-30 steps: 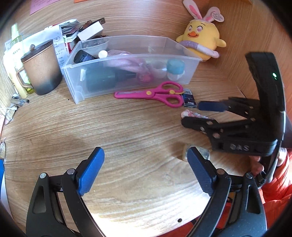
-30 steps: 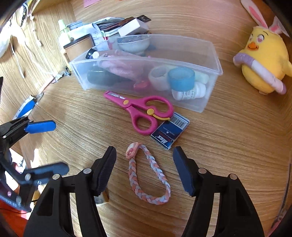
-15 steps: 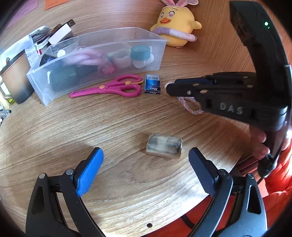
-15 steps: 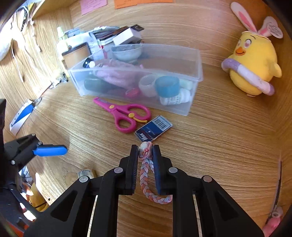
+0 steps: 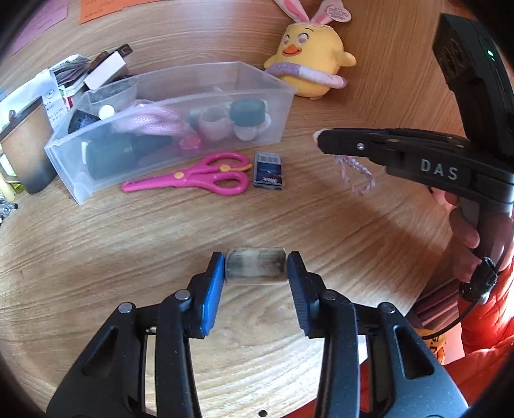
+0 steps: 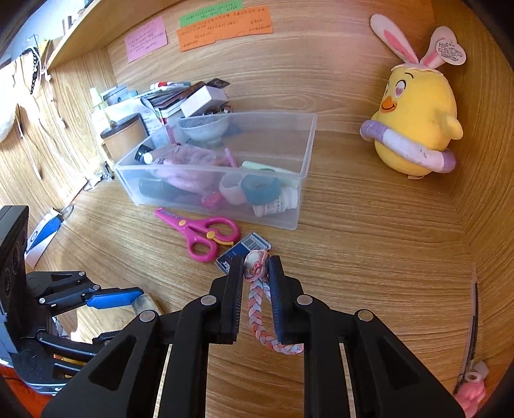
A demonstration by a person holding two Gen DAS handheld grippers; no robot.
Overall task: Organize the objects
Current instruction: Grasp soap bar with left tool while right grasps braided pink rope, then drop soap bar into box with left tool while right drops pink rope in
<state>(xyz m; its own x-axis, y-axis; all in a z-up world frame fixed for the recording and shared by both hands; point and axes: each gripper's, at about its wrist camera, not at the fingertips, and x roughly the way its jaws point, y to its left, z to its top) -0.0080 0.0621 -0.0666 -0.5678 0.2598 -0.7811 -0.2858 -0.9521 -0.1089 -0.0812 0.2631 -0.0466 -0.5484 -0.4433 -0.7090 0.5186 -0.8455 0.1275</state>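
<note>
The left gripper point(image 5: 255, 265) has just been closing and its pads now press a small grey block point(image 5: 255, 266) on the desk point(image 5: 160, 231). The right gripper point(image 6: 255, 268), clenched, holds a braided cord point(image 6: 257, 308). Only the right view shows wall notes point(image 6: 225, 27).

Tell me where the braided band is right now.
The braided band is pinched in the right claw, its loop hanging below. In the left wrist view it sits at right, beyond the small blue box and pink scissors.
</note>
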